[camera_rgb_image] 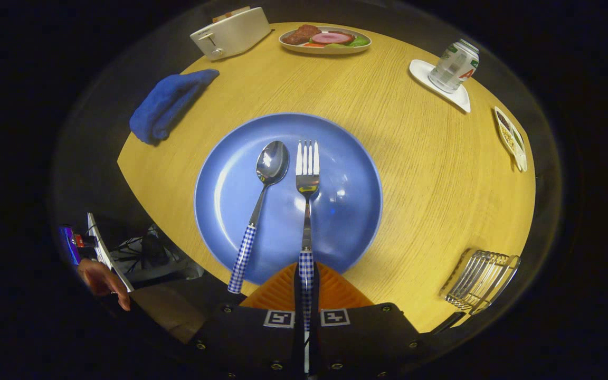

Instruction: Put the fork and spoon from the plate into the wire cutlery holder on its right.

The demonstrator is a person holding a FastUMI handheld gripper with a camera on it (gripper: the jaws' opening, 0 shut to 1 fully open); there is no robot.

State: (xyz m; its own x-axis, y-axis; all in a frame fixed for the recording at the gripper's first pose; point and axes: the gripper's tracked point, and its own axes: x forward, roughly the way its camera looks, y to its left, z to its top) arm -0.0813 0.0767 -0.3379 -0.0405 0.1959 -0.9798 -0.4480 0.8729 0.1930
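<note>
Gripping the checked handle of one fork [307, 179], gripper [306, 282] fingers closed together on both sides of that handle at the near rim of the plate [230, 179]. Fork long axis running straight ahead of the fingers, tines pointing away across the plate. One spoon [262, 200] just beside the fork, on its left, lying on the same blue plate; bowl pointing away, long axis tilted so that its checked handle end overhangs the near rim toward the left. One wire cutlery holder [481, 282] on the round wooden table [430, 179], well apart from the plate on its right and close to the near table edge, holding no cutlery. Farther out: one blue cloth [167, 105] beyond the plate on the left, one toaster [230, 32] at the far edge, one dish of food [325, 39] beside the toaster, one can [454, 66] on a white coaster [462, 97] at far right, lettering on the can too small to read. One small divided tray [511, 138] near the right table edge. One hand [102, 279] of a person left of the gripper, below table level.
</note>
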